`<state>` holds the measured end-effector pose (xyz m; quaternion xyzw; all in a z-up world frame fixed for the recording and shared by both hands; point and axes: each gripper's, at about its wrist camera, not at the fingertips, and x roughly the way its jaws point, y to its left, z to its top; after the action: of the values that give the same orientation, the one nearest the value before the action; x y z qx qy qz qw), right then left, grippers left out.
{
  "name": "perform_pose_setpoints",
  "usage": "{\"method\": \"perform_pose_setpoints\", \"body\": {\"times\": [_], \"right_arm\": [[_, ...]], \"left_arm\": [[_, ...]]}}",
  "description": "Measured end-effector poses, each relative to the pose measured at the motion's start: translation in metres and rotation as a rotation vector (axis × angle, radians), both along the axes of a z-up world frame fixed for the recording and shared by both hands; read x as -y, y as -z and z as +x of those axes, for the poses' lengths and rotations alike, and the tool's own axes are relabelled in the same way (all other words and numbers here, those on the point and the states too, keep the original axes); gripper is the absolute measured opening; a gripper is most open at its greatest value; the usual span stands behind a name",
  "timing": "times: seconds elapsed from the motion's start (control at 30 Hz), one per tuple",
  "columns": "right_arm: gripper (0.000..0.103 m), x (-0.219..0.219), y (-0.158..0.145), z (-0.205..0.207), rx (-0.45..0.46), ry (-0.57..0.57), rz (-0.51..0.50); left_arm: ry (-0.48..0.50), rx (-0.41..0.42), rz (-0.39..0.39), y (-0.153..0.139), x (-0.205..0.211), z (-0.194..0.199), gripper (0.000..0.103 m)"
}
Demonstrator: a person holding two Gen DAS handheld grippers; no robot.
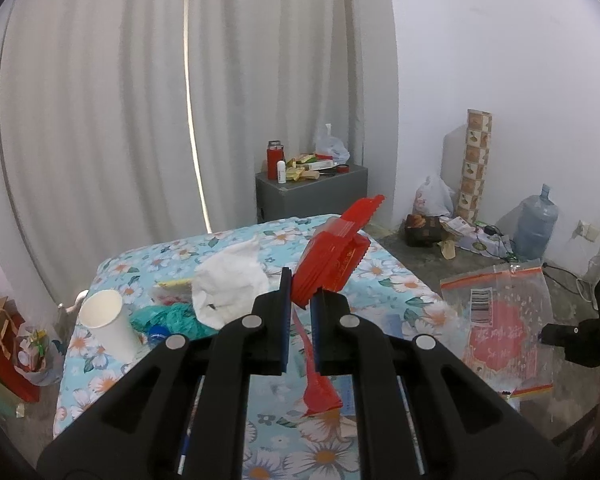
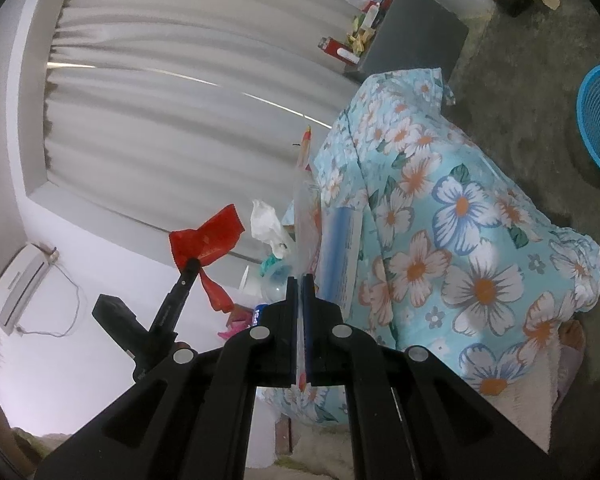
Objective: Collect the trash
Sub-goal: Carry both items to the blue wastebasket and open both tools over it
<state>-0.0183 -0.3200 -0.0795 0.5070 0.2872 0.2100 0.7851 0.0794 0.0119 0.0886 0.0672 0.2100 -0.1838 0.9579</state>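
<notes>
1. Left gripper (image 1: pixel 300 292) is clamped on a red wrapper (image 1: pixel 332 264), held up off the worktop, with a thin red strip dangling down between the fingers.
2. Right gripper (image 2: pixel 300 280) is pinched together on the edge of a clear zip bag (image 1: pixel 500 320), so in its own view you only see the bag edge-on as a thin sheet. From the left view the bag hangs off to the right, beside the worktop.
3. Just past the left gripper, on the flowery blue cloth covering the worktop (image 1: pixel 380 276): a crumpled white tissue (image 1: pixel 228 280), some teal plastic (image 1: pixel 168 318), and a white paper cup (image 1: pixel 108 324) tipped over a bit.
4. Right view also catches a blue basket (image 2: pixel 598 128) on the floor, well apart from the worktop, with some paper in it.
5. Way back: a grey cabinet (image 1: pixel 312 194) with clutter on top, and a water jug (image 1: pixel 536 224) by the wall.
</notes>
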Motion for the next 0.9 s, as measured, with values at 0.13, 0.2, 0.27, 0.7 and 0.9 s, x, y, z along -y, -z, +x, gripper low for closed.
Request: {"method": "perform_pose_setpoints", "body": {"times": [0.13, 0.2, 0.27, 0.7, 0.9], "right_arm": [[0.003, 0.009, -0.001, -0.005, 0.016, 0.019, 0.01], [0.003, 0.015, -0.002, -0.01, 0.026, 0.035, 0.018], [0.003, 0.022, -0.003, -0.014, 0.033, 0.056, 0.021], [0.003, 0.134, -0.008, -0.084, -0.022, 0.468, -0.085], [0.003, 0.167, 0.007, -0.088, -0.214, 0.662, -0.262]], "left_arm": [[0.04, -0.011, -0.009, -0.003, 0.014, 0.002, 0.007], [0.071, -0.015, -0.018, -0.006, 0.025, 0.004, 0.007], [0.112, -0.019, -0.029, -0.009, 0.039, 0.007, 0.007], [0.531, -0.239, -0.015, -0.013, 0.236, 0.044, 0.007], [0.682, -0.424, 0.128, 0.037, 0.362, 0.06, 0.007]]}}
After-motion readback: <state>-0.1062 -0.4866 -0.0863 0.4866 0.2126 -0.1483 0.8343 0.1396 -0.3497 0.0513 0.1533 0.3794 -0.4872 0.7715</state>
